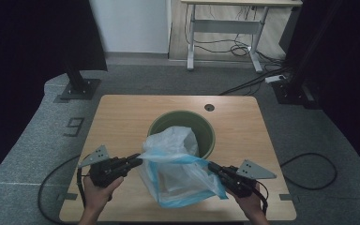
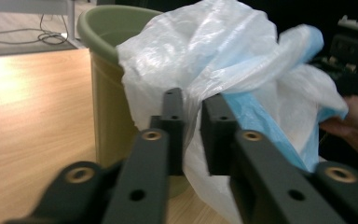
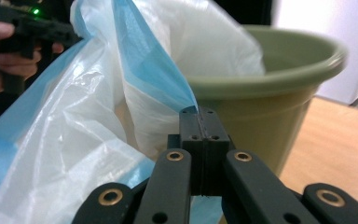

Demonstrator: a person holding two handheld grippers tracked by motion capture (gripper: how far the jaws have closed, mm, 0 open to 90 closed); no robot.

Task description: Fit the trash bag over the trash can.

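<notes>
The job in hand looks like lining the green bin point(image 1: 206, 136) with the plastic bag point(image 1: 178, 168), and the step is spreading the bag's mouth wide enough to go over the rim. The bin stands at the middle of the table point(image 1: 122, 117); the bag hangs against its near side, at about six o'clock from it, partly draped over the rim.

The right gripper point(image 1: 212, 166) is clamped tight on the blue hem point(image 3: 154, 60) of the bag, jaws pressed together with the film pinched between them. The left gripper point(image 1: 138, 160) sits at nine o'clock of the bag; its jaws stand a little apart with film in the gap, and its pads do not seem to press, so that hold looks loose.

To do this well, the left gripper should first take a firm bite on the hem opposite the right one. Then both should draw apart evenly, lift the opening toward twelve o'clock, and lower it over the rim without tearing the thin film.
</notes>
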